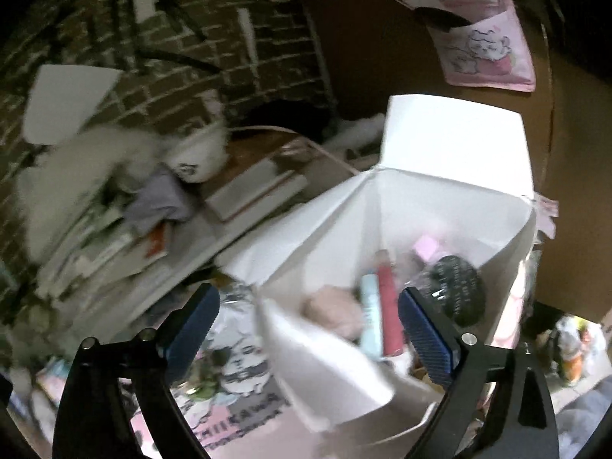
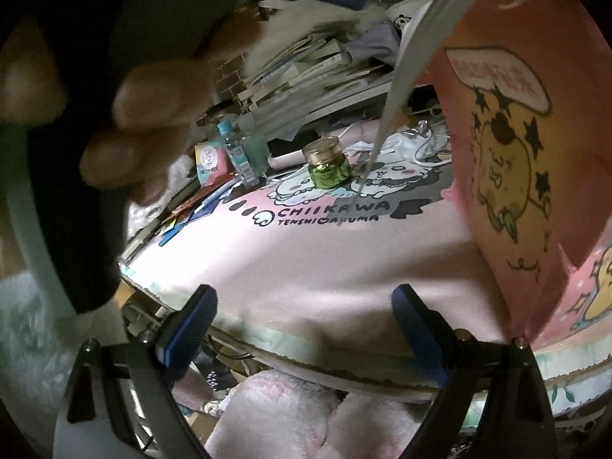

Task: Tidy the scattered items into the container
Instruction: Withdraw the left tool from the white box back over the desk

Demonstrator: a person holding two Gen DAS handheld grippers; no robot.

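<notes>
1. The right tool [image 2: 304,329] is spread wide and empty, aimed at the green jar [image 2: 326,168] standing upright on the pink tabletop mat [image 2: 306,260].
2. Advance level and close around the jar's body, below the lid.
3. The left tool [image 1: 308,329], also wide and empty, hovers over the white box [image 1: 440,199].

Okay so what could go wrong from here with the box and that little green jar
The box has a loose flap folding inward under the open left gripper; it may block items or snag the fingers. The green jar stands upright on the soft pink mat, so the open right gripper could tip it on a clumsy approach.
</notes>
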